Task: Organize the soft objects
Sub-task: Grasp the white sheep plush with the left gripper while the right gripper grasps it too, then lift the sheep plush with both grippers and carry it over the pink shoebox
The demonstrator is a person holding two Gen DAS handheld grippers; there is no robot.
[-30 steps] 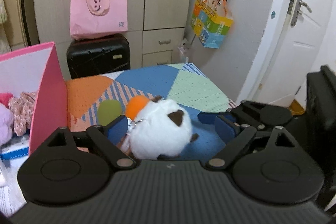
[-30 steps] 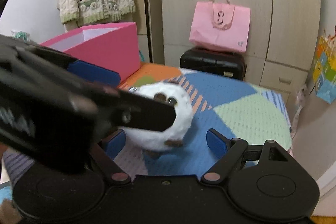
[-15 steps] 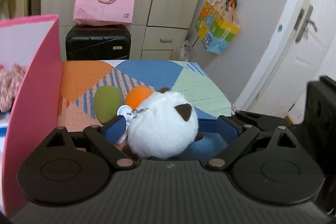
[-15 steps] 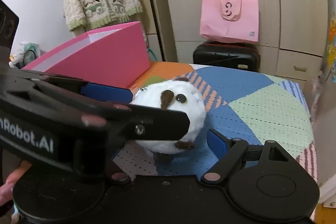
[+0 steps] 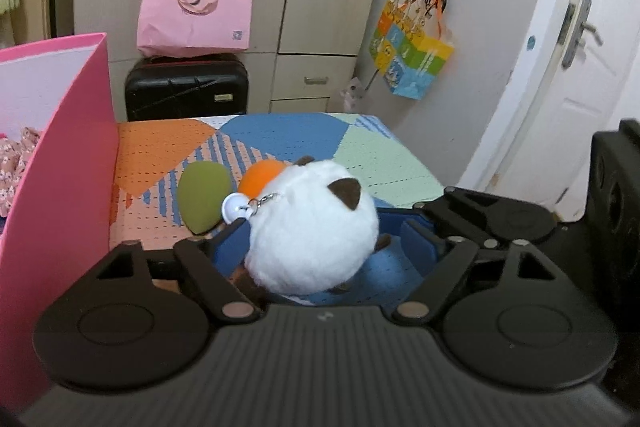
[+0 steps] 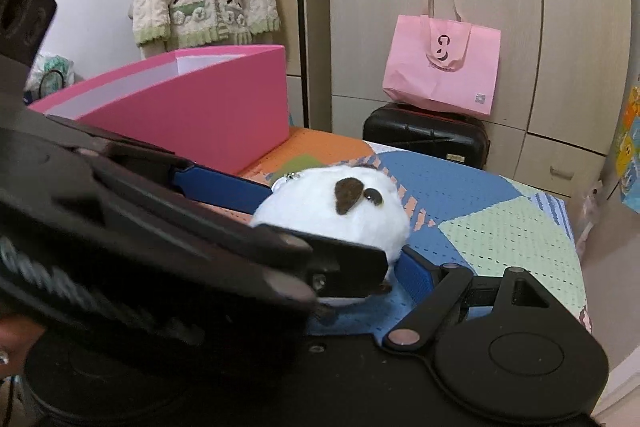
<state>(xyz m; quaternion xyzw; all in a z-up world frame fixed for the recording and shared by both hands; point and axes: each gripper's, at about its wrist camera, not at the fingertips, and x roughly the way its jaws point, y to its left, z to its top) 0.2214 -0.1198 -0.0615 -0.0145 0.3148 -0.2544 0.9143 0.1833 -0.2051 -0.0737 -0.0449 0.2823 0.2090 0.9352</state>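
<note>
A white plush ball (image 5: 312, 239) with brown ears and a key ring lies on the patchwork cloth (image 5: 280, 135). My left gripper (image 5: 324, 243) straddles it and its jaws are closing. The left pad is against the fur; a small gap shows at the right pad (image 5: 418, 241). In the right wrist view the plush ball (image 6: 332, 211) sits between the left gripper's fingers (image 6: 220, 187). My right gripper (image 6: 314, 269) stands open just behind; its left finger is hidden. A green soft pad (image 5: 204, 195) and an orange one (image 5: 260, 179) lie beyond the plush.
An open pink box (image 5: 60, 187) stands at the left with pink floral soft things (image 5: 16, 163) inside. Behind the table a pink tote bag (image 5: 196, 11) rests on a black suitcase (image 5: 186, 87). A white door (image 5: 580, 87) is at the right.
My left gripper has come down around the white plush and its fingers have drawn closer to it. The right gripper has stayed where it was, still open.
</note>
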